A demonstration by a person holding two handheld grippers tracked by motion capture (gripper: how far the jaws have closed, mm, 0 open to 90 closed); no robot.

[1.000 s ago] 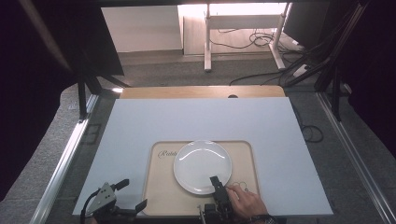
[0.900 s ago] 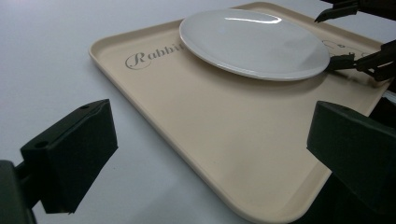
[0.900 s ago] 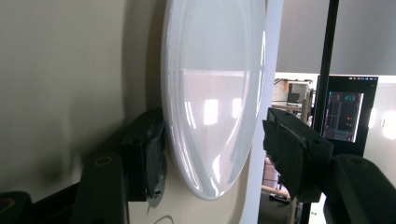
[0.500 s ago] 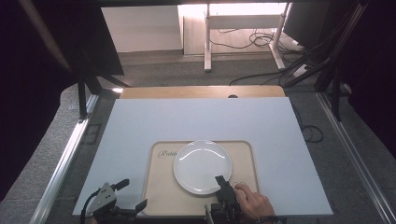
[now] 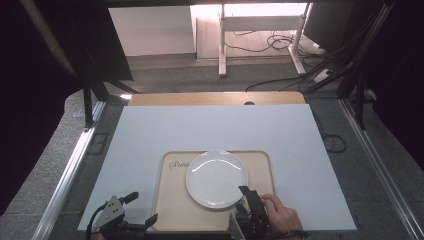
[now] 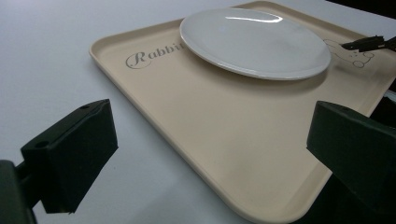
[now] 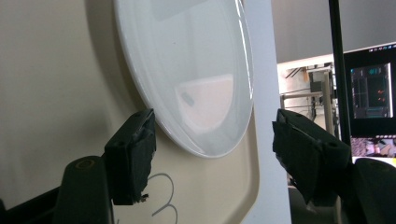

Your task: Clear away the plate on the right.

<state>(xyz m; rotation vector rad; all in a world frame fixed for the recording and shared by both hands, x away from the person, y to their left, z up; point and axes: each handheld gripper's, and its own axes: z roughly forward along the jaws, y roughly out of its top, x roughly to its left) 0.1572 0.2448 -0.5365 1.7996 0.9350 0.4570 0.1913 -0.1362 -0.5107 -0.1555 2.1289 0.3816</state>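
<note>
I see the table (image 5: pixel 150 135) covered by a pale sheet, and on its near half a beige tray (image 5: pixel 172 210) with "Rabbit" printed along one side. A white plate (image 5: pixel 216 177) lies flat on the tray, toward its far side and roughly centred across it.

My right tool (image 5: pixel 245 196) sits at the plate's near right edge, held by a hand (image 5: pixel 282 217) that comes in from the bottom. In the right gripper view the right tool (image 7: pixel 212 144) has its jaws spread wide, with the plate's rim (image 7: pixel 205 151) lying between them — one jaw is on the tray side, just beside the rim, and the other stands clear over the sheet. Nothing is gripped yet.

My left tool (image 5: pixel 127 212) rests off the tray's near left corner, also spread wide and empty; in the left gripper view its jaws frame that corner of the tray (image 6: pixel 201 154).

I judge the step in hand to be taking the plate by its rim. To do it well, I would slide the lower jaw under the lip so the rim sits deep between the pads, square the tool to the edge, and close slowly — a glazed rim is slick and a shallow pinch may let it tip or slip. The left tool looks placed to steady the tray if it shifts.
</note>
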